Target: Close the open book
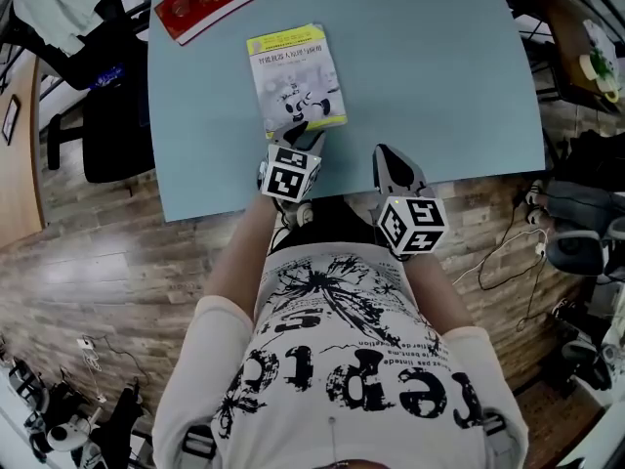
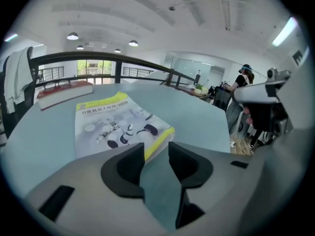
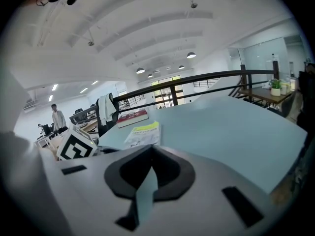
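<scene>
A book with a white and yellow cover (image 1: 296, 76) lies flat and closed on the light blue table (image 1: 430, 76). My left gripper (image 1: 312, 139) is at the book's near right corner, with its jaws open. In the left gripper view the book (image 2: 113, 124) lies just ahead of the left gripper (image 2: 156, 149); its yellow edge reaches the left jaw's tip, and only bare table shows in the gap. My right gripper (image 1: 386, 154) hovers to the right over the table's near edge, apart from the book. Its jaws are shut on nothing, as seen from the right gripper (image 3: 149, 154).
A red book (image 1: 210, 1) lies closed at the table's far left corner. A dark chair with white cloth (image 1: 68, 18) stands left of the table. Cables and equipment (image 1: 576, 223) lie on the wooden floor to the right. The person stands at the table's near edge.
</scene>
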A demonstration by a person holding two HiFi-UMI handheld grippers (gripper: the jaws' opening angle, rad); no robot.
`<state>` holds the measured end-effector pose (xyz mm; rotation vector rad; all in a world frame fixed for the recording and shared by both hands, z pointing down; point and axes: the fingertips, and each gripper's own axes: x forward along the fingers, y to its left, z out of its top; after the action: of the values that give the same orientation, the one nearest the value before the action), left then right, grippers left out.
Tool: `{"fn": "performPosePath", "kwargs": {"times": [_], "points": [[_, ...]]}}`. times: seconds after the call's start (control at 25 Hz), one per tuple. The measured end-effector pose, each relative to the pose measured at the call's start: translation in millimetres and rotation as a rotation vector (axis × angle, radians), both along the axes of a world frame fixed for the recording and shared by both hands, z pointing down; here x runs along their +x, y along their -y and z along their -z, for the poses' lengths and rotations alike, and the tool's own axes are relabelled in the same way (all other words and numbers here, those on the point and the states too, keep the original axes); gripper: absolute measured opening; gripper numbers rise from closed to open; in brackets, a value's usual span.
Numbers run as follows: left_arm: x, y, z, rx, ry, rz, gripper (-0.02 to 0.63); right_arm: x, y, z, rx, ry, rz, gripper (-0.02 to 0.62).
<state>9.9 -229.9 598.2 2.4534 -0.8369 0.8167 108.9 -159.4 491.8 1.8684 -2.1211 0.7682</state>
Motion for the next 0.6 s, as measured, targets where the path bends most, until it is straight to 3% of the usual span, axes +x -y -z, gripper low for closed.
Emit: {"fn": "performPosePath", "kwargs": {"times": [0.2, 0.44, 0.6], "points": [[-17, 9, 63, 0.194, -0.082, 0.061, 0.059, -16, 4, 11, 0.038, 0.004, 0.044, 0.012], [-45, 2, 148, 0.376, -0.231, 0.095, 0.045, -52, 8, 38, 0.138, -0.014, 0.179, 0.011], [-66, -11, 197, 0.481, -0.272, 0.122, 0.029, -67, 6, 60, 0.208, -0.052, 0.238, 0.012]]}}
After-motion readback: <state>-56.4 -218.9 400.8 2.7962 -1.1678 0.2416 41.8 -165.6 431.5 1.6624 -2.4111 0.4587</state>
